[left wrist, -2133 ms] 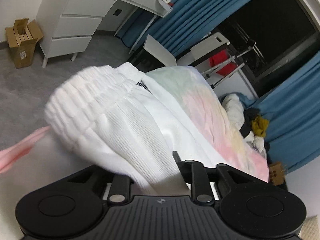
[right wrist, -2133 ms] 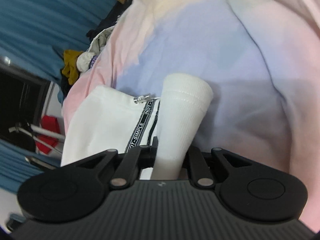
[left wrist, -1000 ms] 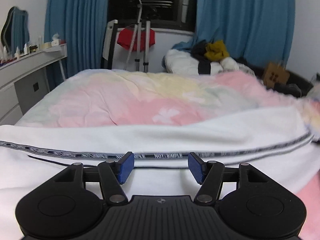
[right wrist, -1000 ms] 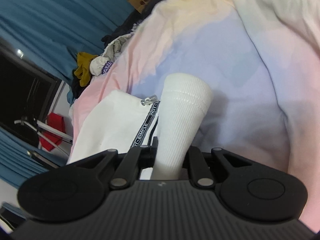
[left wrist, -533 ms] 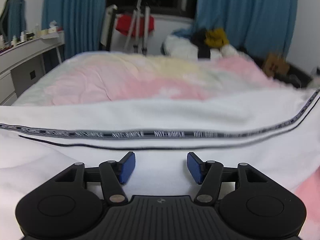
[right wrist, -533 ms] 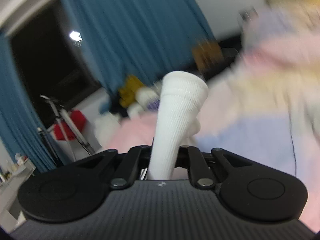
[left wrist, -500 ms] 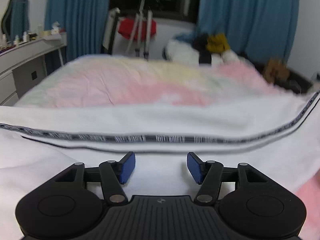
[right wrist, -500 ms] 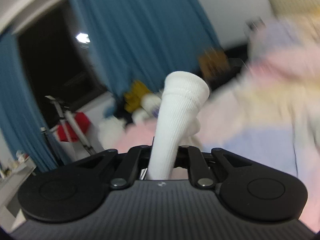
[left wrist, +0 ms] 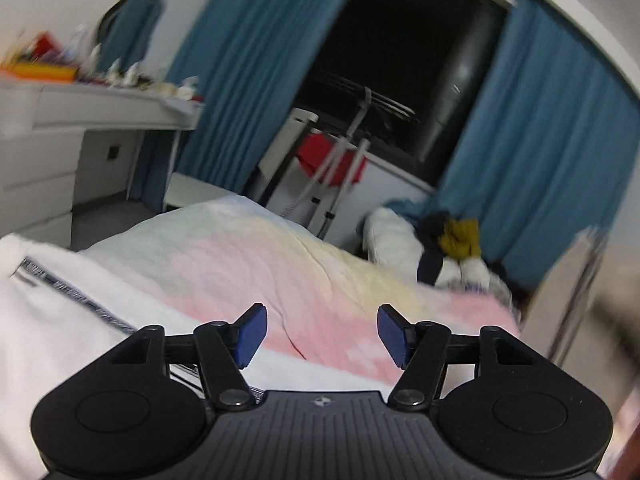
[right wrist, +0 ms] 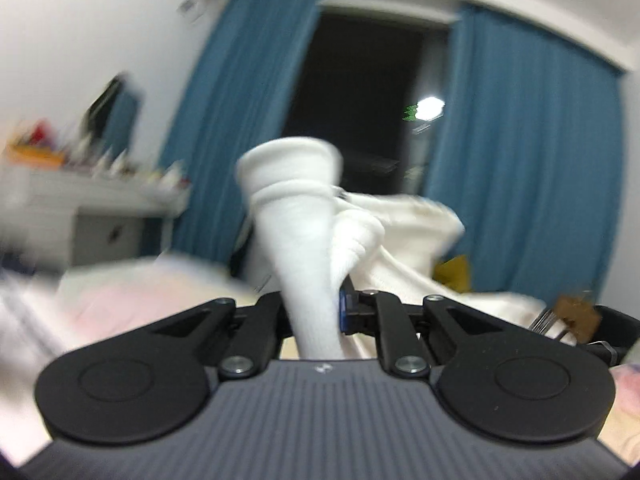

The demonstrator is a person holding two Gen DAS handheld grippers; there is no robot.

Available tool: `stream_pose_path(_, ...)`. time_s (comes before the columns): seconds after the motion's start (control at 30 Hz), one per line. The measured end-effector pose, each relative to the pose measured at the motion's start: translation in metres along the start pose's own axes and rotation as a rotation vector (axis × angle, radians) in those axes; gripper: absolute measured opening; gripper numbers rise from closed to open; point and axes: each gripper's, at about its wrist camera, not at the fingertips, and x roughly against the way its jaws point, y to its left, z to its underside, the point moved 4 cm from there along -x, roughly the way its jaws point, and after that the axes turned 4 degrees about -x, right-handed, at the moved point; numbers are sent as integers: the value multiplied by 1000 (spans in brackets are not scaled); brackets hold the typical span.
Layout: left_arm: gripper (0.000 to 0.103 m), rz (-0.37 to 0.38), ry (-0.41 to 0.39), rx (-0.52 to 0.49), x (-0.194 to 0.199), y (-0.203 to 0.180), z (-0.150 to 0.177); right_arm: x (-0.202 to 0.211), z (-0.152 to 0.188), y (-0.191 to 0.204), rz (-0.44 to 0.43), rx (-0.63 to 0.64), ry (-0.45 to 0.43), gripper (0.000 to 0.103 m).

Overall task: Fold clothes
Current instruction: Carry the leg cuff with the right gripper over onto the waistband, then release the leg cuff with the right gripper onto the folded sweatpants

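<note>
A white garment [left wrist: 60,320] with a black printed stripe lies on the pastel bedspread [left wrist: 256,256] at the lower left of the left wrist view. My left gripper [left wrist: 319,334] is open and empty above the bed, its blue pads [left wrist: 250,334] apart. My right gripper [right wrist: 316,316] is shut on the white ribbed cuff [right wrist: 296,216] of the garment and holds it raised; more white cloth [right wrist: 404,240] hangs behind it. The right view is blurred.
A white dresser [left wrist: 60,120] with small items stands at the left. Blue curtains [left wrist: 540,168] frame a dark window. A drying rack with a red item [left wrist: 332,160] stands beyond the bed. A pile of clothes [left wrist: 440,248] lies at the bed's far end.
My left gripper let go of the garment, opened and lifted, now looking over the bed. My right gripper swung upward with the cuff still held, from facing the bedspread to facing the window.
</note>
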Motion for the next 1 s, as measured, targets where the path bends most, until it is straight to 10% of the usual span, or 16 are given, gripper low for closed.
stream_pose_path(0.23,69,-9,152,64,-21,38,12,-5,110,109,-222,301,334,13)
stream_pose_path(0.6,70,103,323,-65,-66,-3,63,1,89,97,-268,185,358,14)
stream_pose_path(1.0,70,128,246,-51,-71,-10,65,-2,94,106,-365,279,374,17)
